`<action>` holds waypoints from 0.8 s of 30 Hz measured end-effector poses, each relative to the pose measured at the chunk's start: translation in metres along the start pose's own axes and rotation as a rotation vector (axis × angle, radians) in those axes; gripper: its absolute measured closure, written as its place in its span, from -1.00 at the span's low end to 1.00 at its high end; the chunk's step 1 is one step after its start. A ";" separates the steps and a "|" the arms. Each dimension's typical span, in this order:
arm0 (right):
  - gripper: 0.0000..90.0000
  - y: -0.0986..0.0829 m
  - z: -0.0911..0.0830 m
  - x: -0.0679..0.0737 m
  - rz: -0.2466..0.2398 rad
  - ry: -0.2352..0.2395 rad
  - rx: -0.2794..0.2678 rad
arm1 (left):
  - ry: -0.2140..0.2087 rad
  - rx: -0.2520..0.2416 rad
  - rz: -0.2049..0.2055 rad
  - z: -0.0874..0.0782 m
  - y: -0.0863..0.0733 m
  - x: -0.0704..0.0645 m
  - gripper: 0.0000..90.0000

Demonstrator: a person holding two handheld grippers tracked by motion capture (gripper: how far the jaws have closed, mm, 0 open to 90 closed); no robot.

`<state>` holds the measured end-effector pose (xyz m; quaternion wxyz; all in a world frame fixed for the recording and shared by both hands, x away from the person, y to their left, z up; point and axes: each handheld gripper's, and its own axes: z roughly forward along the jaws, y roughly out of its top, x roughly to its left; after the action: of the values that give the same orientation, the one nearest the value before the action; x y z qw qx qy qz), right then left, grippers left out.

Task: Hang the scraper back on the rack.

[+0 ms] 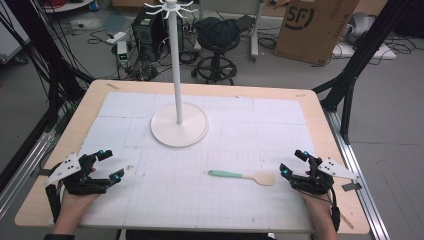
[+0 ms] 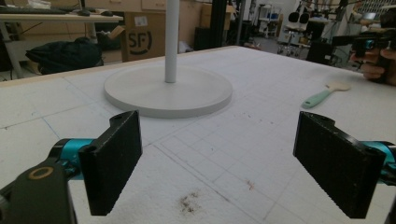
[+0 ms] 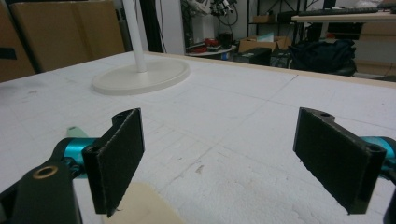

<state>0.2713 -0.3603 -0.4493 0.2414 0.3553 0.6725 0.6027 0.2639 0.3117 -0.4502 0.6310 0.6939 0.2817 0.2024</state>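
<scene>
Looks like nothing's really started yet. The spatula (image 1: 242,175) lies flat on the table (image 1: 310,107), on the near side of the white stand (image 1: 179,124) and off to its right, untouched. The right tongs (image 1: 295,165) sit just beside its wooden blade, jaws wide apart and empty. The left tongs (image 1: 109,165) are well away from it, also gaping with nothing in them. The stand's hooks at the top are visible from the high view; the right gripper view catches the blade right under its jaw.
</scene>
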 end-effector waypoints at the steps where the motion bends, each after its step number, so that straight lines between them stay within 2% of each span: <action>1: -0.66 0.000 0.000 0.000 0.000 0.002 -0.002 | -0.003 0.002 0.000 0.000 0.000 0.000 -0.64; 9: -0.66 0.002 0.005 -0.001 -0.032 0.068 0.045 | -0.006 0.009 -0.008 0.001 0.000 0.001 -0.71; 13: -0.67 0.007 0.008 0.002 -0.046 0.109 0.036 | -0.002 0.014 0.001 0.001 0.000 0.000 -0.71; 16: -0.67 0.016 0.012 0.007 -0.075 0.142 0.032 | 0.003 0.010 -0.004 0.001 0.000 0.000 -0.71; 19: -0.67 0.019 0.015 0.009 -0.073 0.165 0.040 | 0.002 0.013 0.000 0.001 0.000 0.000 -0.71; 24: -0.67 0.024 0.025 0.016 -0.102 0.223 0.098 | -0.001 0.013 0.003 0.001 0.000 0.000 -0.71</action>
<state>0.2846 -0.3313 -0.4282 0.1779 0.2628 0.7409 0.5919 0.2643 0.3108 -0.4506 0.6263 0.6984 0.2818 0.2012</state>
